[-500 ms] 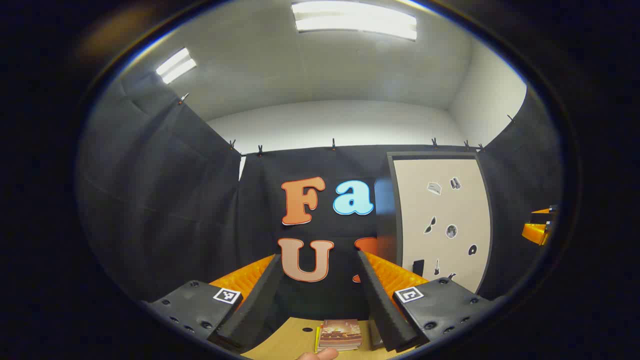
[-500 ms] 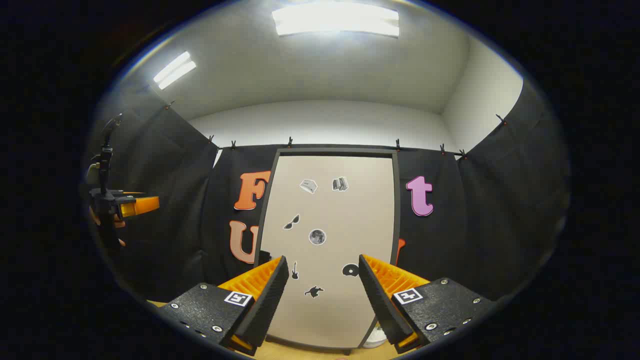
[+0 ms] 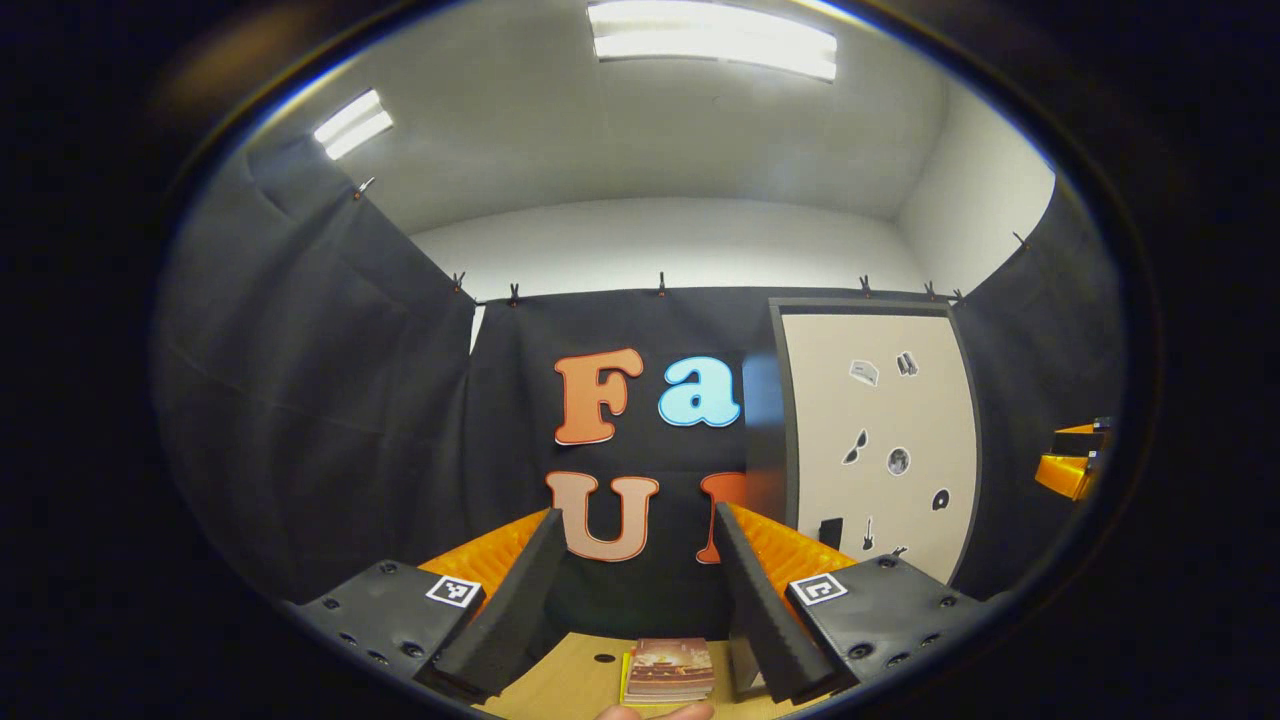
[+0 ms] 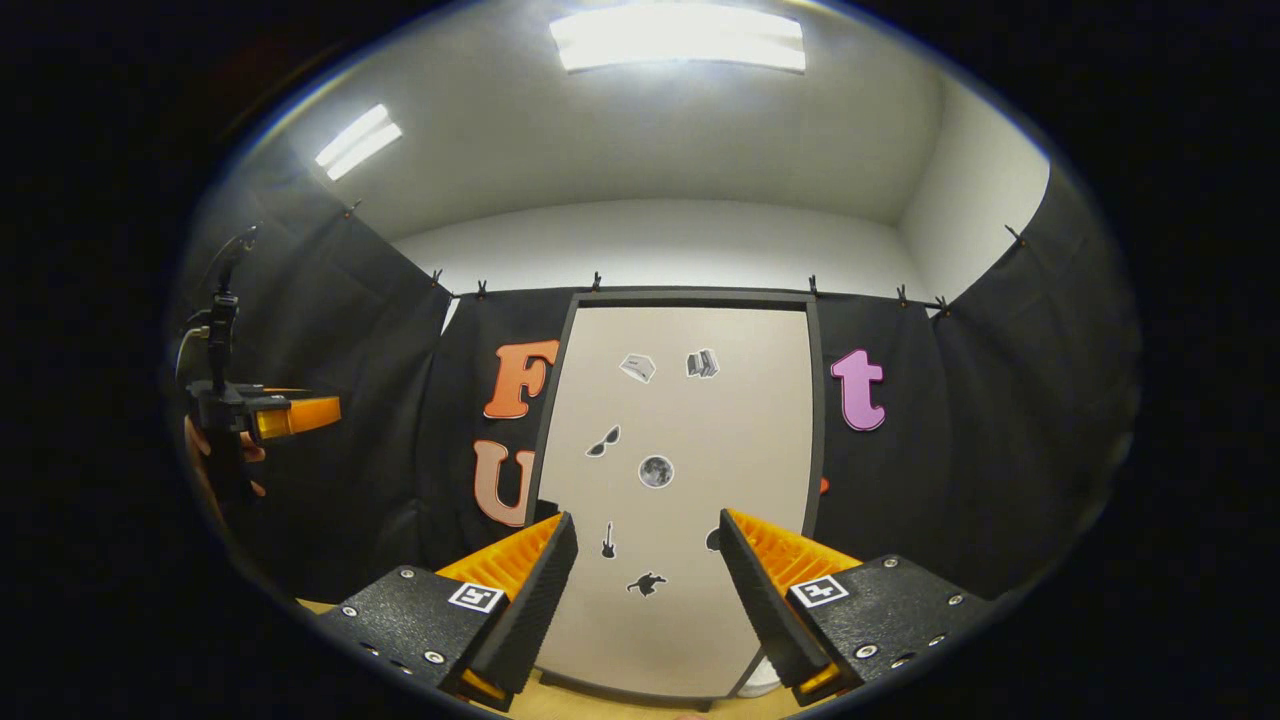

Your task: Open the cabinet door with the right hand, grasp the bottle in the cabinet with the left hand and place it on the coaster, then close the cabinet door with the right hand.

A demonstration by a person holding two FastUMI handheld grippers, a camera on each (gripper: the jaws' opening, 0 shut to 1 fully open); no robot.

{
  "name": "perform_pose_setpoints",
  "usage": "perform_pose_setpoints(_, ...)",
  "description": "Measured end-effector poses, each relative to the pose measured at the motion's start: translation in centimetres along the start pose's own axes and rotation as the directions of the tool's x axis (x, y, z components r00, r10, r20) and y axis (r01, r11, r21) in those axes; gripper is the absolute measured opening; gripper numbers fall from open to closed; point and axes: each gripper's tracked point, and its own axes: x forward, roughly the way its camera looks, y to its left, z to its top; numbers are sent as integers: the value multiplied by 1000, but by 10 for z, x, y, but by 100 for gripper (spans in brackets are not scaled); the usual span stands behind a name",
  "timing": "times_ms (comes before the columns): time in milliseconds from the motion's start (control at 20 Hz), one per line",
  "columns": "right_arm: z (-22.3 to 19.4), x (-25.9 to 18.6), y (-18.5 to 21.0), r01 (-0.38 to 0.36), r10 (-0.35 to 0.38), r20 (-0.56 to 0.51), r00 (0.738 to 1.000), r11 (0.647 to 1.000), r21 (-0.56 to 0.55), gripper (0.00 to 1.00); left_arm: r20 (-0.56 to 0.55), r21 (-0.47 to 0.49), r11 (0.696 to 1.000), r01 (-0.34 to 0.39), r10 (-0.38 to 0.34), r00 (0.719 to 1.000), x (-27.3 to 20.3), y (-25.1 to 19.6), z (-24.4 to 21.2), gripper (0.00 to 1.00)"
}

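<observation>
In the left gripper view, my left tongs [image 3: 640, 590] stand spread wide with nothing between them. Since half a second ago the scene has slid slightly left and down, so I have drifted a little, no more. Below and between the tongs lies one coaster [image 3: 670, 668], flat on the wooden surface [image 3: 575, 680], with a fingertip [image 3: 655, 712] just below it. Ahead and to the right of the tongs stands one cabinet door [image 3: 880, 440], closed, carrying small stickers. Far to the right shows the other tool [image 3: 1072, 465].

In the right gripper view, my right tongs [image 4: 648, 590] are likewise spread apart and empty. The cabinet door [image 4: 690, 480] sits straight ahead of them and has shifted a bit right and grown slightly, so I judge I am closing in on it. It is shut, so the bottle is hidden behind it; I count none visible. Seven stickers show on the door, one partly behind the right finger. Far left of the tongs I see the left tool [image 4: 285, 415] held in a hand [image 4: 205, 470]. Opening has not begun.
</observation>
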Motion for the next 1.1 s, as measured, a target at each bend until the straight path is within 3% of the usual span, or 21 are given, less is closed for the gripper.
perform_pose_setpoints(50, -1, 2, 3, -4, 4, 2, 1000, 1000, 4, 89, -3, 2, 1000, -2, 2, 1000, 0, 2, -2, 93)
perform_pose_setpoints(150, -3, 5, 7, -13, 13, 0, 1000, 1000, 10, 89, -2, 5, 1000, -3, 3, 1000, -1, 5, -3, 96)
perform_pose_setpoints(650, -11, 25, 41, -94, 94, -5, 996, 995, 26, 89, 26, 4, 999, -33, 33, 999, -13, 20, 7, 93)
perform_pose_setpoints(1000, -36, 47, 60, -126, 130, -47, 990, 989, 70, 89, 19, 7, 999, -47, 47, 999, -15, 33, 0, 96)
perform_pose_setpoints(1050, -40, 51, 64, -132, 136, -55, 989, 988, 76, 89, 13, 8, 999, -52, 52, 999, -16, 36, -3, 93)
perform_pose_setpoints(1100, -46, 57, 68, -139, 144, -66, 987, 987, 80, 89, 6, 10, 998, -60, 60, 998, -15, 40, -6, 96)
